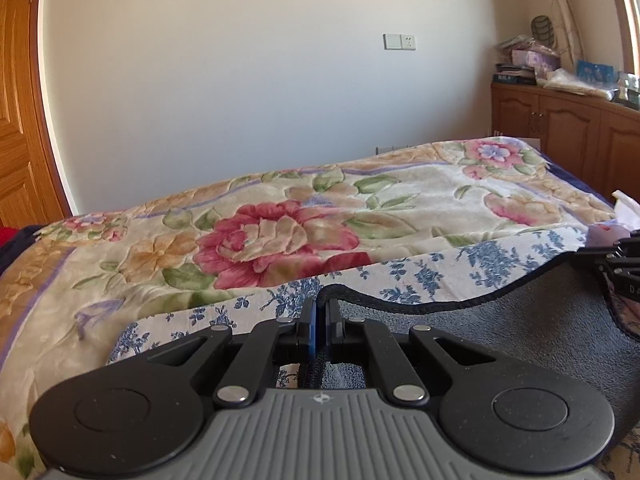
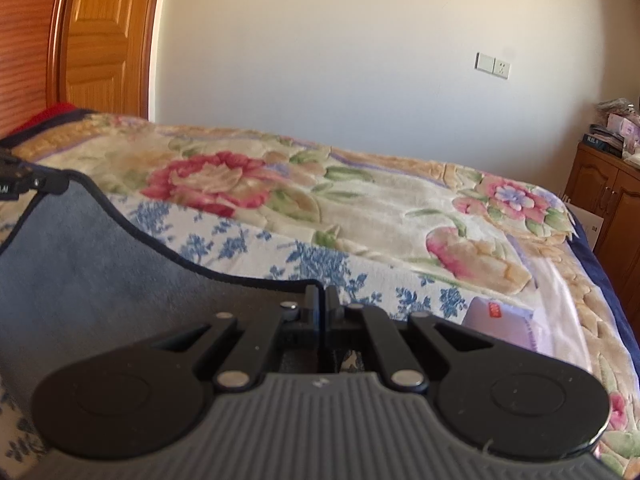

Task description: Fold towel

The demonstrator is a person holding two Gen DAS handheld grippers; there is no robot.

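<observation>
**Towel edge pinched in both grippers**

My left gripper (image 1: 320, 312) and right gripper (image 2: 321, 300) each clamp the grey towel's (image 1: 500, 336) dark hem, low in frame, above the floral blanket (image 1: 280, 232). Uneven pulling could slip the hem and skew the fold.

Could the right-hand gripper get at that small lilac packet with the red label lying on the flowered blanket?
Probably not right now. The right gripper has its jaws shut on the grey towel with the dark hem, so it would have to let go first. Otherwise the small lilac packet lies close by with nothing on it.
</observation>
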